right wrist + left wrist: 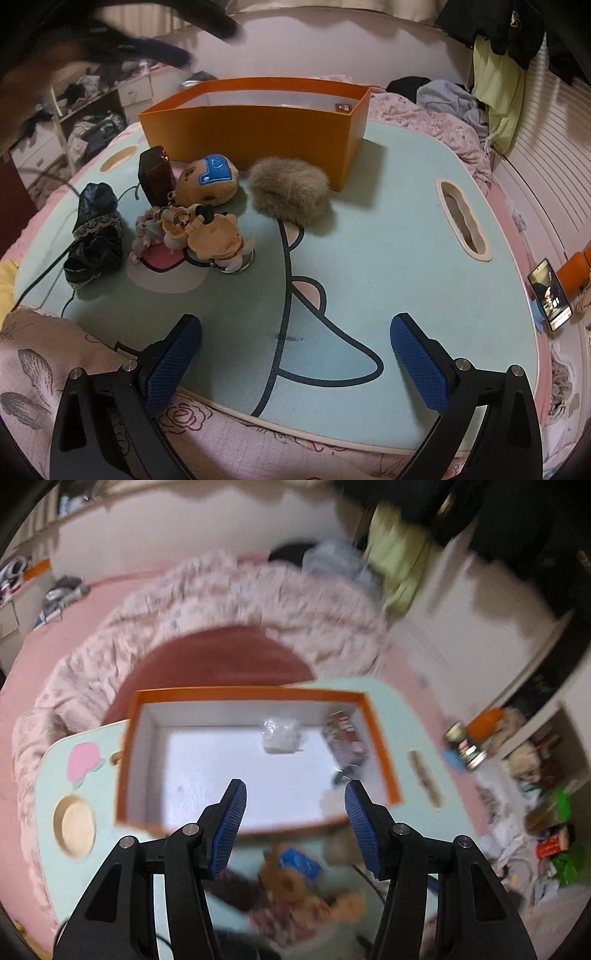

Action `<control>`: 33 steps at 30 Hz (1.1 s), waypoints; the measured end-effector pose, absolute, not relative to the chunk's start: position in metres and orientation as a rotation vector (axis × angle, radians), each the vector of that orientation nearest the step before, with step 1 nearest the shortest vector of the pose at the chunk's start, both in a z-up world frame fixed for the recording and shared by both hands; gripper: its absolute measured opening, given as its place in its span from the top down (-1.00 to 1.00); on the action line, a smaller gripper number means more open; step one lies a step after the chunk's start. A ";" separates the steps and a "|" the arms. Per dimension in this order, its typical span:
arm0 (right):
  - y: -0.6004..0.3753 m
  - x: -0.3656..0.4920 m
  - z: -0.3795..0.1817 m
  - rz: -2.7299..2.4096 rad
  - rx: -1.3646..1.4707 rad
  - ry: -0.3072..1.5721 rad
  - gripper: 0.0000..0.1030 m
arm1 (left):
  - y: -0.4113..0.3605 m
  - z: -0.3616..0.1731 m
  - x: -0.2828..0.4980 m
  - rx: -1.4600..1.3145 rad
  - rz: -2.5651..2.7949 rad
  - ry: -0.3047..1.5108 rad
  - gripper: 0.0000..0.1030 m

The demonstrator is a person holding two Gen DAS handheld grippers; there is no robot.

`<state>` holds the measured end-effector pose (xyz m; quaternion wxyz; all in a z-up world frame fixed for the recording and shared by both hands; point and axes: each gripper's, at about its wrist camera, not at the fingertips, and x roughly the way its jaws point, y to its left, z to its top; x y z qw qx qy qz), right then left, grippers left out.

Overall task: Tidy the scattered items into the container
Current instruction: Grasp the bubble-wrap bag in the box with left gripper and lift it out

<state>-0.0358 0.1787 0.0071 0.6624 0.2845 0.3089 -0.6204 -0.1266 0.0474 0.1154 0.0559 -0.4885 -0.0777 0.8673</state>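
Note:
An orange box (pixel 258 694) with a white inside sits on the pale green lap table (pixel 413 716); in the right wrist view the orange box (pixel 255 133) stands at the table's far side. Inside it lie a clear plastic packet (pixel 279 735) and a dark brown packet (pixel 343 738). My left gripper (pixel 295 812) is open and empty, high above the box's near wall. My right gripper (pixel 295 354) is open and empty, low over the table's near edge. On the table lie a grey fur ball (pixel 290 190), a tan plush with a blue patch (pixel 208 179), a dark brown pouch (pixel 157 175), a beige toy figure keychain (pixel 207 232) and a black lace pouch (pixel 94 236).
The table (pixel 406 258) rests on a bed with a pink floral quilt (pixel 44 369). A phone (pixel 550 299) stands propped to the right. Cluttered shelves (pixel 92 110) are at the far left, and clothes (pixel 447 96) lie behind the box. A black cable (pixel 48 273) crosses the table's left edge.

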 end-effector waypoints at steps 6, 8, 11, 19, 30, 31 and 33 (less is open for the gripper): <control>0.179 -0.036 0.006 -1.397 0.639 0.694 -0.99 | 0.061 0.068 -0.200 -1.689 2.607 -0.096 -0.09; 0.180 -0.035 0.005 -1.396 0.638 0.692 -0.99 | 0.063 0.062 -0.211 -1.688 2.586 -0.126 -0.09; 0.179 -0.035 0.005 -1.396 0.637 0.690 -0.99 | 0.074 0.052 -0.225 -1.723 2.590 -0.045 -0.02; 0.180 -0.035 0.005 -1.397 0.638 0.690 -0.99 | 0.074 0.051 -0.217 -1.674 2.599 -0.063 0.35; 0.180 -0.035 0.004 -1.397 0.637 0.691 -0.99 | 0.021 0.141 -0.080 -1.266 2.707 -0.019 0.35; 0.180 -0.035 0.004 -1.397 0.637 0.692 -0.99 | 0.012 0.139 -0.066 -1.258 2.699 -0.065 0.35; 0.179 -0.036 0.004 -1.397 0.637 0.692 -0.99 | -0.010 0.128 -0.040 -1.266 2.686 -0.170 0.35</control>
